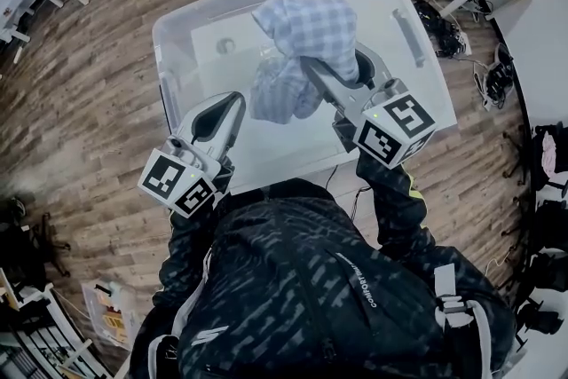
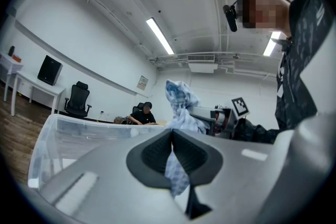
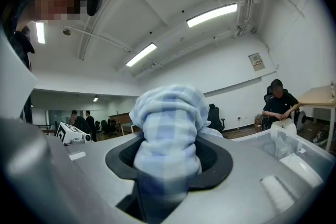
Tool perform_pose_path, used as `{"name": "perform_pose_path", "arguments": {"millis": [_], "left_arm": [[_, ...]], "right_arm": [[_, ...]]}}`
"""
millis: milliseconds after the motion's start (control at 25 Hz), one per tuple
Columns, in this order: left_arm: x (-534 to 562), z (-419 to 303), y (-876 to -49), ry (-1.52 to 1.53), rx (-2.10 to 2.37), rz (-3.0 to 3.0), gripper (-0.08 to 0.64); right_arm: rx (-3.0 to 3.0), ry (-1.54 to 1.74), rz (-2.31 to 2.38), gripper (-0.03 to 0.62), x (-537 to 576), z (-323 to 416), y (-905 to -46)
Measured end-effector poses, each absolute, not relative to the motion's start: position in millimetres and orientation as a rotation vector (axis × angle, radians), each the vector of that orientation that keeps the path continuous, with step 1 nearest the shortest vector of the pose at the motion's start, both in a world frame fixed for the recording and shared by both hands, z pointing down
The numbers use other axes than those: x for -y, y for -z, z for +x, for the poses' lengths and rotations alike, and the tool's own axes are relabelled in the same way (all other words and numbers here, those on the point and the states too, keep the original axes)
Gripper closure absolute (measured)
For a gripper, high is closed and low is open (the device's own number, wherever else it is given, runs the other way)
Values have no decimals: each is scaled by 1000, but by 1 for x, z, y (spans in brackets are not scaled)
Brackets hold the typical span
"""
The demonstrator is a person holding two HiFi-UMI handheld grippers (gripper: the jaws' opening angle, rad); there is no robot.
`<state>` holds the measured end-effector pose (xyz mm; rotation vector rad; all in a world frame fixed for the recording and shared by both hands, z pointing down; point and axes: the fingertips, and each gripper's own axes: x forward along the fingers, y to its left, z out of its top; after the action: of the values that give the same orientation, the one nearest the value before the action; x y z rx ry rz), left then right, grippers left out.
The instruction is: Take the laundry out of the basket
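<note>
While the right gripper clamped the bunched blue-and-white checked cloth above the clear plastic storage bin, its loose end hung down to the left gripper, whose jaws were closed on a strip of it. White lettering on the person's dark backpack was too small to read.

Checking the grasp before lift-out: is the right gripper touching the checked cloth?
Touching. The right gripper view shows the right gripper's fingers closed on the checked cloth, which bunches up between them.
</note>
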<state>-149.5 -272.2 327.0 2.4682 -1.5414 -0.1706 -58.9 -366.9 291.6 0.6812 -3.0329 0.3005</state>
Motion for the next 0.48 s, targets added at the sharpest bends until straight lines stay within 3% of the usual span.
{"name": "perform_pose_path", "arguments": {"millis": [480], "left_arm": [[237, -119, -325, 182, 1460, 2511, 548]], "right_arm": [[3106, -328, 762, 390, 339, -32, -263]]}}
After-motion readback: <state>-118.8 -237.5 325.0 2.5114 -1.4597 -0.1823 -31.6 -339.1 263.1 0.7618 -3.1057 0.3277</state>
